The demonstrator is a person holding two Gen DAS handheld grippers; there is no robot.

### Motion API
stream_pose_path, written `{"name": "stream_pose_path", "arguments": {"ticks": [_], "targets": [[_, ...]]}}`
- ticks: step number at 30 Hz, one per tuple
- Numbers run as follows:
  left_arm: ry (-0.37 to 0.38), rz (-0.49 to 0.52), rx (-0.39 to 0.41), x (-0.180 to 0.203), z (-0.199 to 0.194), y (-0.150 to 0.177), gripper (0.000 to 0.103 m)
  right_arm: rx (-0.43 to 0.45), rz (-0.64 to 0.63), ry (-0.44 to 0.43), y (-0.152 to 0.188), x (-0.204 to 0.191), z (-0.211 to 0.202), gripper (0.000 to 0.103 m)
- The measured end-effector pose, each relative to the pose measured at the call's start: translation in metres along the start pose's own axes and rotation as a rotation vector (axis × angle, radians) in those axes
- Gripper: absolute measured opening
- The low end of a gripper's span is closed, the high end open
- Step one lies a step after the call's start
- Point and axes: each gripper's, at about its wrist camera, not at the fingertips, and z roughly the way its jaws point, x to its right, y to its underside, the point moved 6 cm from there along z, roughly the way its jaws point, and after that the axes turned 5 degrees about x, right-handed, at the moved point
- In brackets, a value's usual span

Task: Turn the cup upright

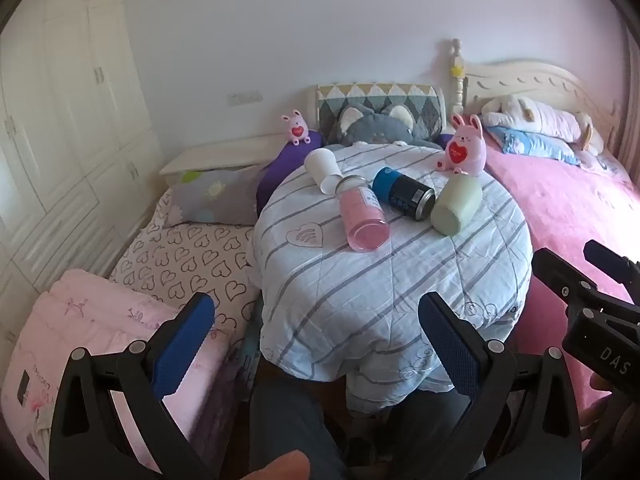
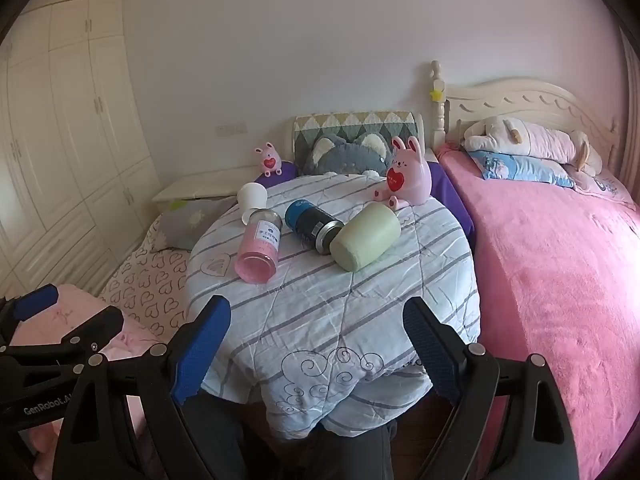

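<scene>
Several cups lie on their sides on a round table (image 1: 400, 292) (image 2: 320, 320) covered with a striped cloth: a white cup (image 1: 321, 168) (image 2: 252, 197), a pink clear bottle (image 1: 364, 218) (image 2: 260, 250), a blue-and-black cup (image 1: 404, 193) (image 2: 314, 224) and a pale green cup (image 1: 456, 206) (image 2: 366, 242). My left gripper (image 1: 316, 344) is open and empty, held before the table's near edge. My right gripper (image 2: 316, 348) is open and empty, also short of the table. Each gripper shows at the edge of the other's view.
A pink rabbit toy (image 1: 464, 146) (image 2: 406, 176) stands at the table's far right, a smaller one (image 1: 297, 128) (image 2: 269, 159) behind. A pink bed (image 2: 560, 272) lies right, a heart-print mattress (image 1: 180, 256) and wardrobe (image 1: 60, 120) left.
</scene>
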Motion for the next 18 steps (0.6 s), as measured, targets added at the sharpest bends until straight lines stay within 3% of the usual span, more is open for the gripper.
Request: {"name": "stream_pose_path", "arguments": {"ticks": [18], "targets": [[0.005, -0.009, -0.013, -0.006, 0.006, 0.004, 0.103, -0.020, -0.009, 0.000, 0.002, -0.007, 0.015, 0.089]]}}
